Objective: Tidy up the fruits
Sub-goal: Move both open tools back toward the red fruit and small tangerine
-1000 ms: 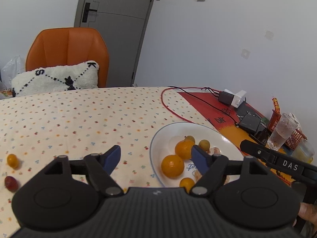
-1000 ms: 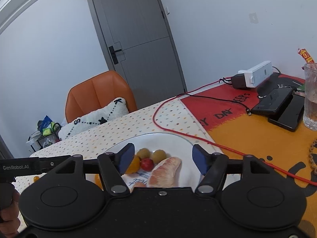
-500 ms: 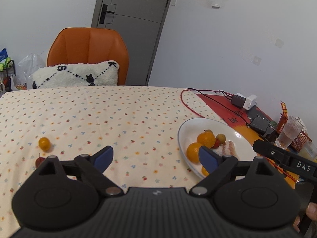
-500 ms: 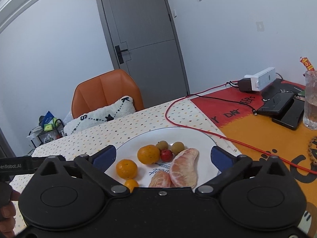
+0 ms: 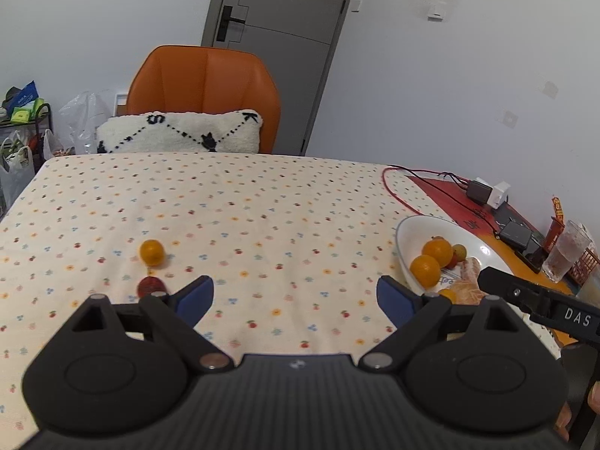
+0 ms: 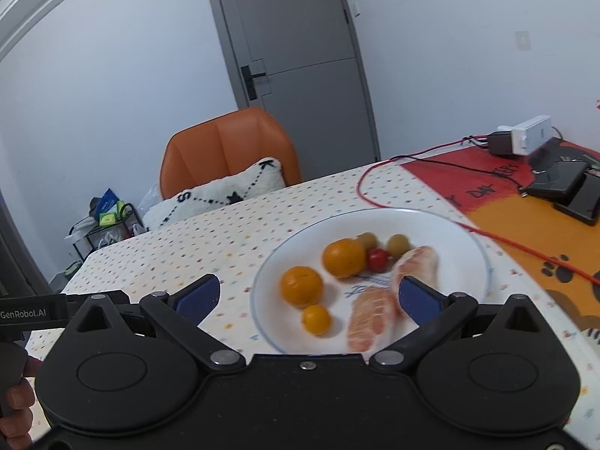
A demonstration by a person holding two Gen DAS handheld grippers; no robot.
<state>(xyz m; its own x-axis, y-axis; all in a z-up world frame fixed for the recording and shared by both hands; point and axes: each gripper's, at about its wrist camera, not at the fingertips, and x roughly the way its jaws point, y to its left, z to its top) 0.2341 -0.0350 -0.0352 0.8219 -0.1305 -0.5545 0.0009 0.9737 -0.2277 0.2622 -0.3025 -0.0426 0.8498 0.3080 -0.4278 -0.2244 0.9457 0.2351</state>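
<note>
Both jaws stand wide and empty: the left hand-held gripper [image 5: 295,296] hangs over the dotted cloth of the surface [image 5: 240,202], a small round orange [image 5: 152,252] and a dark red fruit [image 5: 150,287] lying loose just beyond its left blue pad. The right hand-held gripper [image 6: 305,294] sits over the glossy white plate [image 6: 465,240], where two dimpled oranges [image 6: 302,285], a kumquat-sized one, a red berry, two olive-green balls and peeled pink segments [image 6: 369,317] cluster.
</note>
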